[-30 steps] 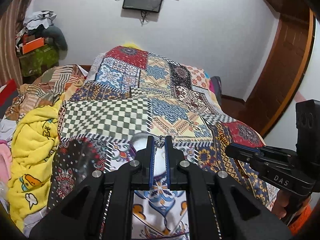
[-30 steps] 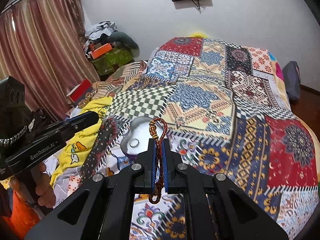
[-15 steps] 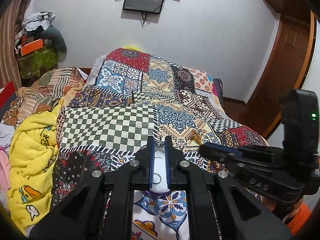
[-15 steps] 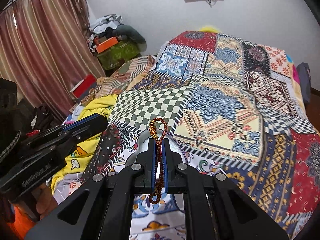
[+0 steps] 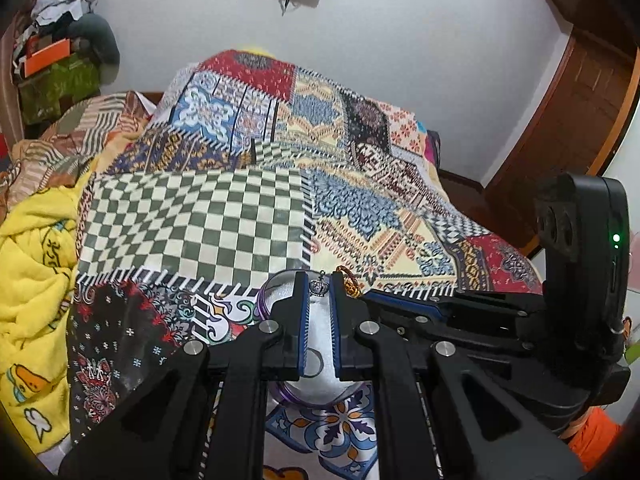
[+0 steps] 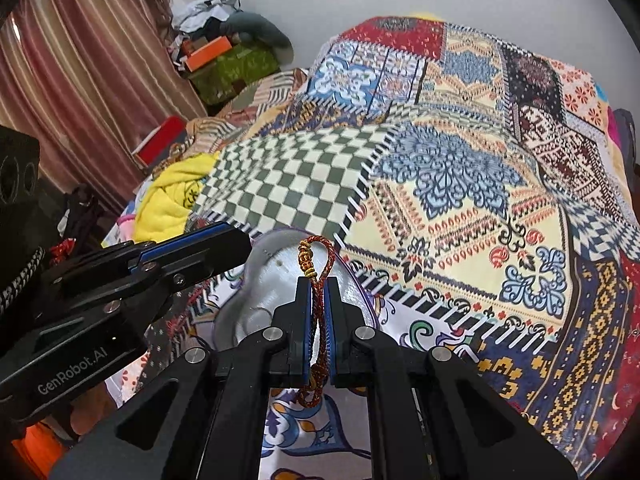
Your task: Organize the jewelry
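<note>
My left gripper point(image 5: 319, 286) is shut on a small silver crown-shaped ring point(image 5: 319, 287) at its fingertips, held over a clear round dish point(image 5: 267, 295) with a purple rim on the bed. Another ring point(image 5: 314, 362) lies in the dish. My right gripper point(image 6: 319, 280) is shut on a red braided bracelet point(image 6: 318, 264) with gold beads, its loop standing above the tips over the same dish point(image 6: 260, 292). The right gripper point(image 5: 362, 298) sits close on the right in the left wrist view; the left gripper point(image 6: 232, 240) shows at left in the right wrist view.
A patchwork quilt point(image 5: 280, 184) covers the bed. A yellow blanket point(image 5: 32, 280) is bunched at the left. Striped curtains point(image 6: 80, 60) and a pile of clutter point(image 6: 224, 48) stand at far left. A wooden door point(image 5: 568, 112) is at right.
Both grippers have moved forward and toward each other, coming over the clear dish. Each still holds its piece of jewelry.
</note>
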Motion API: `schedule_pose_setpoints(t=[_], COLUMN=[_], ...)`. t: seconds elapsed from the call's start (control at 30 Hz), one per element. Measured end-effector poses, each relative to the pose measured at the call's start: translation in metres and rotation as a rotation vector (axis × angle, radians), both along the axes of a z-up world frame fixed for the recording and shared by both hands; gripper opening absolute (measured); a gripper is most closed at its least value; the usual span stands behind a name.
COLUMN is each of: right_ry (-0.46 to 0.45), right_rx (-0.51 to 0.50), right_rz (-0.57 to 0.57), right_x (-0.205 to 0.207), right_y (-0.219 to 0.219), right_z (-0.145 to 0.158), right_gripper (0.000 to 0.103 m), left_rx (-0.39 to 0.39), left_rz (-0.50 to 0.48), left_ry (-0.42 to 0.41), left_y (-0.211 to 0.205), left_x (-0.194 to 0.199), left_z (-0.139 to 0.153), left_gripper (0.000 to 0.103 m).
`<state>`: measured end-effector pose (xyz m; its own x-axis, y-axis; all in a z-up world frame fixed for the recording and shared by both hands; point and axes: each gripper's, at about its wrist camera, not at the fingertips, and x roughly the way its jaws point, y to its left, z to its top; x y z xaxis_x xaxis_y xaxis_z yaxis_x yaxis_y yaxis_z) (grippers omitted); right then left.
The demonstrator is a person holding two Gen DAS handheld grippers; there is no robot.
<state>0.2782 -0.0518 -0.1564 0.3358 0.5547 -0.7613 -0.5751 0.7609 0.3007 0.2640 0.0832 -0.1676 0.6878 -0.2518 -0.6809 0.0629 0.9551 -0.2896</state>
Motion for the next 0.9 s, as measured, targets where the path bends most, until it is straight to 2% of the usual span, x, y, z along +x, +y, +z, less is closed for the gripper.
schedule_pose_setpoints(t=[0.27,0.6,0.7,0.77,0.9], right_ry=[0.006,0.011,0.026,0.016,-0.016], right_rx=[-0.013,-0.032,-0.024,-0.032,-0.051], right_rz=[0.018,0.046,0.052,0.047,0.042], right_x=[0.0,-0.004,-0.005,-0.006,-0.012], right_y=[0.005,0.009,0.007,0.007,0.005], right_z=[-0.006,-0.009,-0.007,-0.005,0.002], right_gripper=[0.006,0.006,0.012,0.019,0.019], left_rx=[0.012,0.031,0.037,0.047,0.055], left_rz=[-0.011,-0.018,-0.013,-0.001,0.018], left_ry=[0.029,0.033,0.03,0.026,0.011], left_y=[-0.003,-0.003,-0.002,-0.001,0.002], left_x=[0.006,0.004,0.001,-0.002,-0.008], left_z=[-0.012,-0.01,-0.008,-0.005,0.003], left_gripper=[0.008,0.008,0.008,0.012,0.014])
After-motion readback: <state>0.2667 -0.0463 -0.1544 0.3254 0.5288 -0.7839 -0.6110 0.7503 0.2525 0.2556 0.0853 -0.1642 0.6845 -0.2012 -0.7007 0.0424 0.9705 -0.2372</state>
